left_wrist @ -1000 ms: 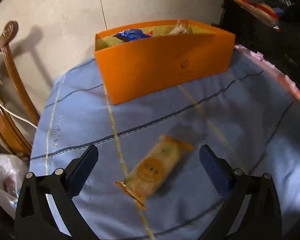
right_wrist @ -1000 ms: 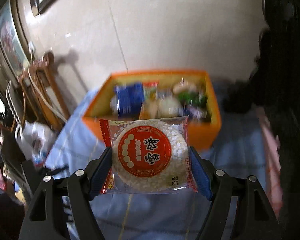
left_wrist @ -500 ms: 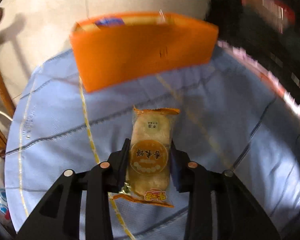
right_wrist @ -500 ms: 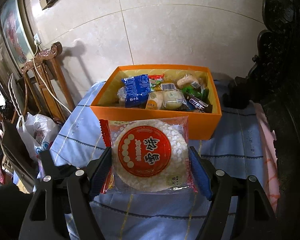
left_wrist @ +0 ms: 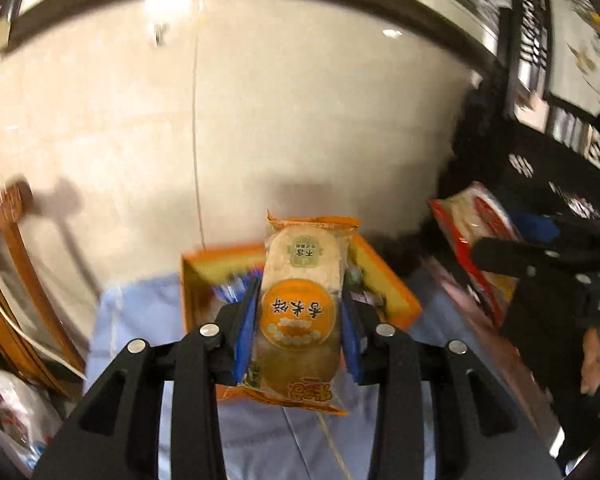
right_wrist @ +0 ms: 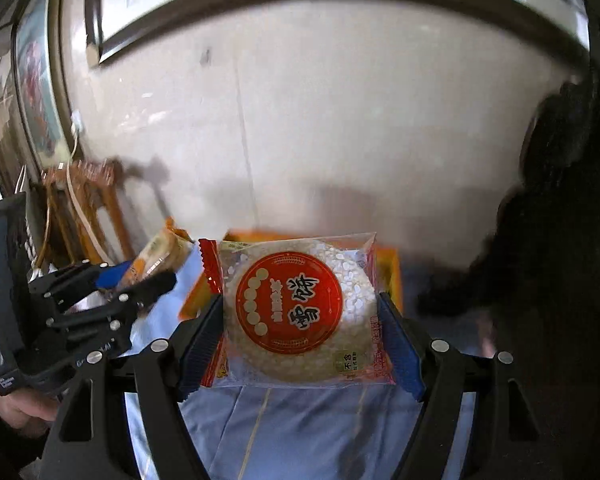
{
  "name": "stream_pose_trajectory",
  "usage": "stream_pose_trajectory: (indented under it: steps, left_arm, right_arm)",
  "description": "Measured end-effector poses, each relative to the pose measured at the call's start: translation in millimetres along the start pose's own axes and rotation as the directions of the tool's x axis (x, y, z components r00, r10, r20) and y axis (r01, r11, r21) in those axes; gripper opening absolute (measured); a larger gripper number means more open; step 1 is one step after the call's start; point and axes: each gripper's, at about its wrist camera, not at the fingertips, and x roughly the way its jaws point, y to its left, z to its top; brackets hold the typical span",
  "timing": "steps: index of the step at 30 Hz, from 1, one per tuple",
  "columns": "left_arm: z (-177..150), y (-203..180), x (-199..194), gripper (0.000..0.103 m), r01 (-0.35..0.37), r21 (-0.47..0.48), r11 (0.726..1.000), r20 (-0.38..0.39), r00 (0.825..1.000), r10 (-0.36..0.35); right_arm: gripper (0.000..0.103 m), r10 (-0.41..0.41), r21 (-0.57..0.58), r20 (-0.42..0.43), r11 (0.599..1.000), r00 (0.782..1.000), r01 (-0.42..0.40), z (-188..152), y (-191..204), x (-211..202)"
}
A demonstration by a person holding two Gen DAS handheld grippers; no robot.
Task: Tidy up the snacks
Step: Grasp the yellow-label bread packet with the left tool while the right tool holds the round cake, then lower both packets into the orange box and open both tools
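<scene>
1. Left tongs (left_wrist: 296,316) – clamped on the narrow orange rice-cracker pack (left_wrist: 300,312), held above the orange box (left_wrist: 384,280).
2. Right tongs (right_wrist: 300,340) – clamped on the round red-label cracker pack (right_wrist: 296,312).
3. Risk – both packs converge over 1 box on the blue-clothed surface (right_wrist: 300,432); collision or slippery-wrapper slip likely.

Black linkage arms, silver screws, blue fingers (left_wrist: 245,332), faint lettering perhaps
</scene>
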Motion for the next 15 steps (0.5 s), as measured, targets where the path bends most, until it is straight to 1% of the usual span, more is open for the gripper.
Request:
stream_pose_trajectory:
  steps: [1,3,6,10,15]
  left_arm:
    - [11.6,0.2,3.5,0.035,-0.019,-0.002,1.0,0.003,1.0,0.019]
    - [30.0,3.7,12.1,0.035,-0.051,-0.02,0.999,-0.003,0.999,0.051]
    - [43.3,6.5,27.4,0.035,-0.102,-0.029,0.994,-0.018,0.995,0.101]
    - [48.4,4.5,47.0,0.035,-0.13,-0.026,0.991,-0.033,0.991,0.129]
    - [39.5,0.4,69.3,0.035,-0.152,-0.017,0.988,-0.055,0.987,0.151]
  right_arm:
    - [0.076,-0.009,0.012,0.007,1.0,1.0,0.009,14.0,-6.2,0.8]
    - [0.076,-0.02,0.032,0.011,0.999,1.0,0.02,29.6,-14.3,4.7]
    - [0.076,-0.036,0.053,0.01,0.998,0.999,0.035,46.0,-23.6,16.9]
    - [0.076,-0.046,0.047,-0.007,0.998,0.999,0.047,53.8,-27.1,37.5]
    - [0.076,-0.056,0.054,-0.035,0.997,0.998,0.058,50.7,-36.3,62.6]
